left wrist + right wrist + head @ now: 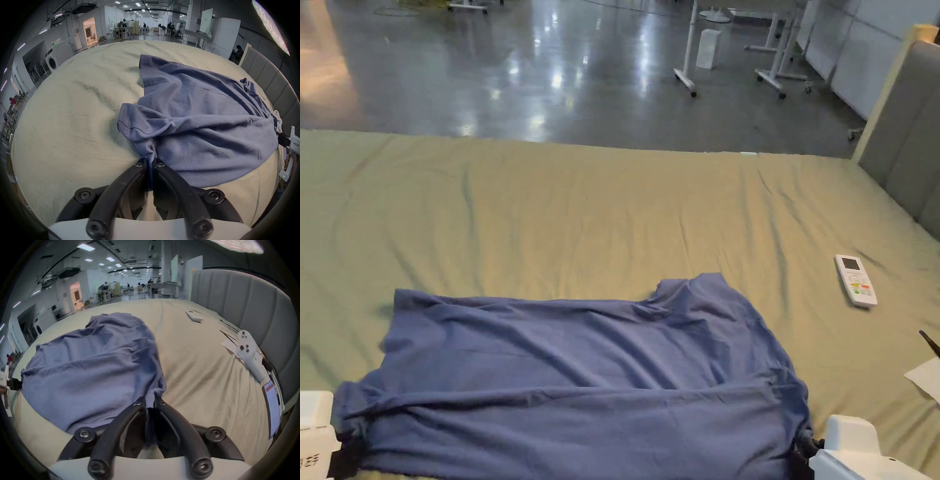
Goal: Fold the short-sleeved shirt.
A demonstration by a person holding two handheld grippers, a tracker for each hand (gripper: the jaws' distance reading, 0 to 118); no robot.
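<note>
A blue short-sleeved shirt (581,381) lay crumpled across the near part of a bed (581,206) covered with a pale olive sheet, its body spread from left to right and one rounded fold reaching toward the middle of the bed. The left tongs (150,160) were clenched on a gathered bunch of the shirt's fabric at its near left corner; both jaws pressed on the cloth, which passed down between them. Just beyond that grip, a hemmed sleeve opening (128,123) lay doubled over the shirt's body. The right tongs (150,402) were likewise clamped on a pinched fold at the shirt's near right corner, with cloth drawn into the gap between the jaws. In the head view, the white housings of the two tools sat at the lower corners, one at each end of the shirt's near edge.

To the right of the shirt and well apart from it, a white remote control (855,280) lay on the sheet. Nearer the padded grey headboard (243,313), a white handheld controller (248,353) rested on a sheet of paper (230,345).
</note>
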